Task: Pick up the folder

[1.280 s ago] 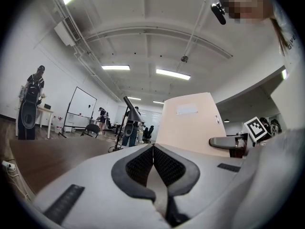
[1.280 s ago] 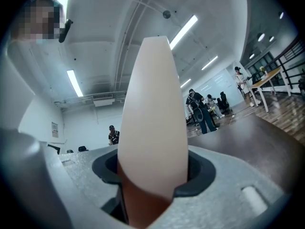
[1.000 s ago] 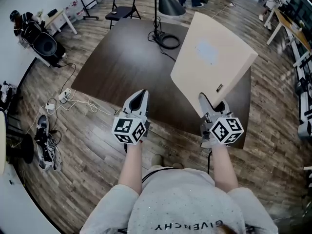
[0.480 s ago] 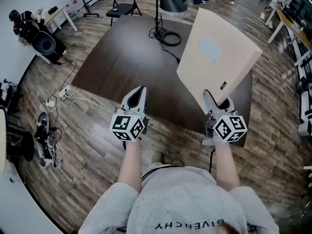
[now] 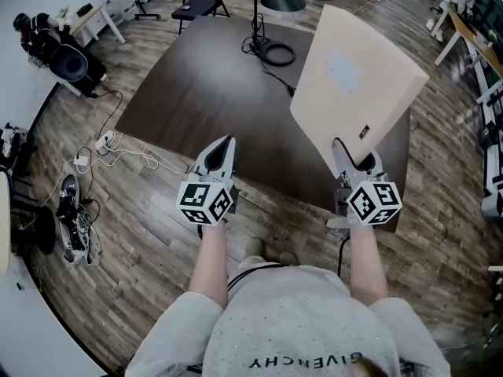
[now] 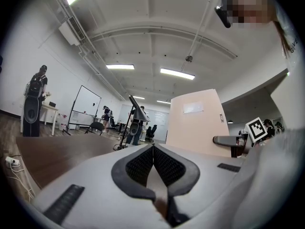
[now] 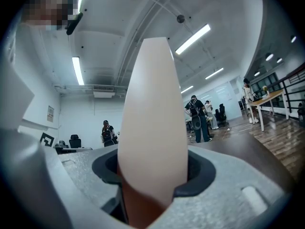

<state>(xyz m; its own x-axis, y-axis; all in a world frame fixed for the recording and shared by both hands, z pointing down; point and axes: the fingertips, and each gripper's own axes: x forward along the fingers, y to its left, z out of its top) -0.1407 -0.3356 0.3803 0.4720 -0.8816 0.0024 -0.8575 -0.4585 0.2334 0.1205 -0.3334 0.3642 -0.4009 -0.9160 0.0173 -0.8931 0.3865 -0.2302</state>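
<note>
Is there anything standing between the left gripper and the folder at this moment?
Nothing visible does. The folder is held up in the right gripper, its jaws closed on the lower edge, over the dark table. The left gripper, jaws together and empty, is beside it, with only open air between them.

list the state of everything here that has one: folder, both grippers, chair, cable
folder, held up tilted over the table, gripped at its lower edge
right gripper, jaws shut on the folder
left gripper, jaws together, empty
folding chair, unfolded, standing beyond the table
cable, coiled on the table
</note>
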